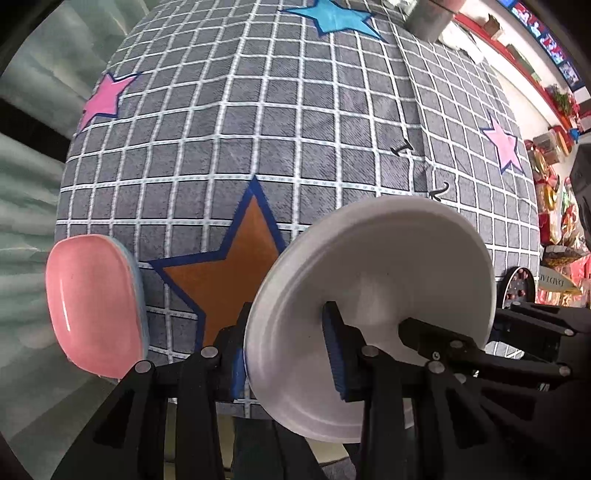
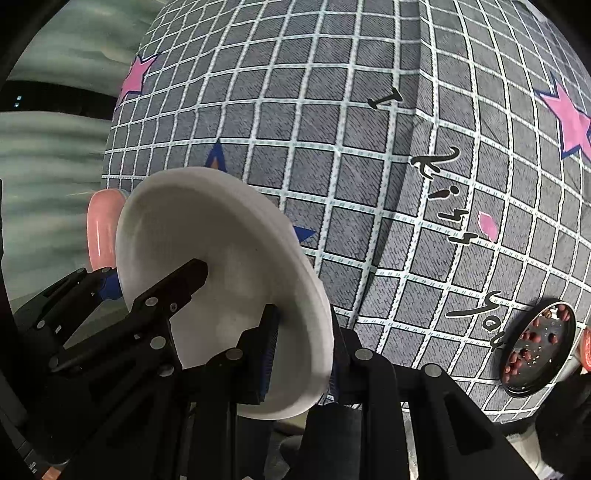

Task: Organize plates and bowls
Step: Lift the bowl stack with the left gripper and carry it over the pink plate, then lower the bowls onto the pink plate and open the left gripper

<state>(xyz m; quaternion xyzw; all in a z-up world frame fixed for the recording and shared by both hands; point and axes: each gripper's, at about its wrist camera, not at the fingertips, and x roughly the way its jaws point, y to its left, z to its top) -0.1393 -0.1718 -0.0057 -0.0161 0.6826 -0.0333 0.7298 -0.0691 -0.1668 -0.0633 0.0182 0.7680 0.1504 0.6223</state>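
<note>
A round white plate (image 1: 373, 266) hangs tilted above the table, held at its rim from two sides. My left gripper (image 1: 288, 363) is shut on the near rim, one blue pad inside the plate and one behind it. In the left wrist view my right gripper (image 1: 484, 332) comes in from the right and clamps the opposite rim. The right wrist view shows the same plate (image 2: 221, 240) with my right gripper (image 2: 303, 354) shut on its rim and my left gripper (image 2: 125, 291) on the far left rim. A pink oval dish (image 1: 96, 306) (image 2: 103, 229) lies at the table's left edge.
The table wears a grey checked cloth (image 1: 295, 129) with coloured stars and black lettering. A black round tray (image 2: 539, 347) (image 1: 517, 284) with small reddish pieces sits at the right edge. A grey container (image 1: 432, 18) stands at the far end. Shelves of red goods (image 1: 554, 221) fill the right.
</note>
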